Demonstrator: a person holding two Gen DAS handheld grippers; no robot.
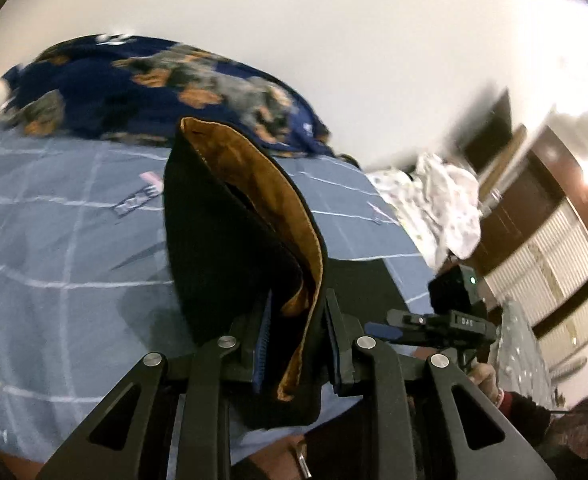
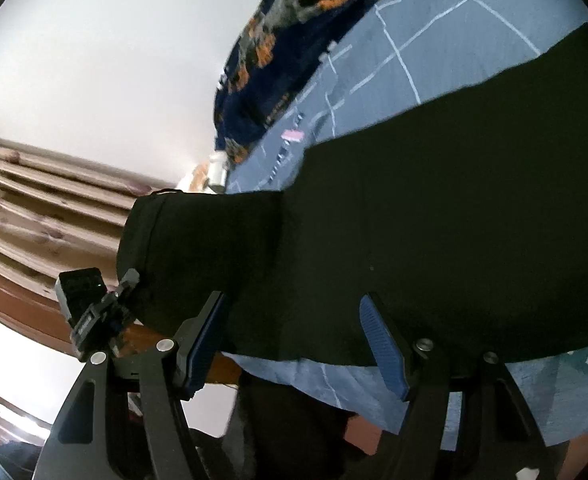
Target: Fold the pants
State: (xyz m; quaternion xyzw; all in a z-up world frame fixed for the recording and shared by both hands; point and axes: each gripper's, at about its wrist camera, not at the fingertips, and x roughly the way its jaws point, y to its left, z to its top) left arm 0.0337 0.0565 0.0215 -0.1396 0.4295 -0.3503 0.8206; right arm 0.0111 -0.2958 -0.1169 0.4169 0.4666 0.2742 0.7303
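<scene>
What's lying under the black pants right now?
The black pants with tan lining rest on a blue bedsheet with white grid lines, visible beyond and below them. The left tool grips a lifted edge. Anything beneath the cloth itself is covered.

Matt black cloth pants (image 1: 230, 248) with tan suede-like lining; ribbed blue claw pads (image 2: 384, 346).

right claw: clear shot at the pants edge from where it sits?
Probably yes. The right claw is open, and the black pants lie on the blue bedspread just ahead of its fingertips with nothing between. The left claw already grips another part of them.
</scene>
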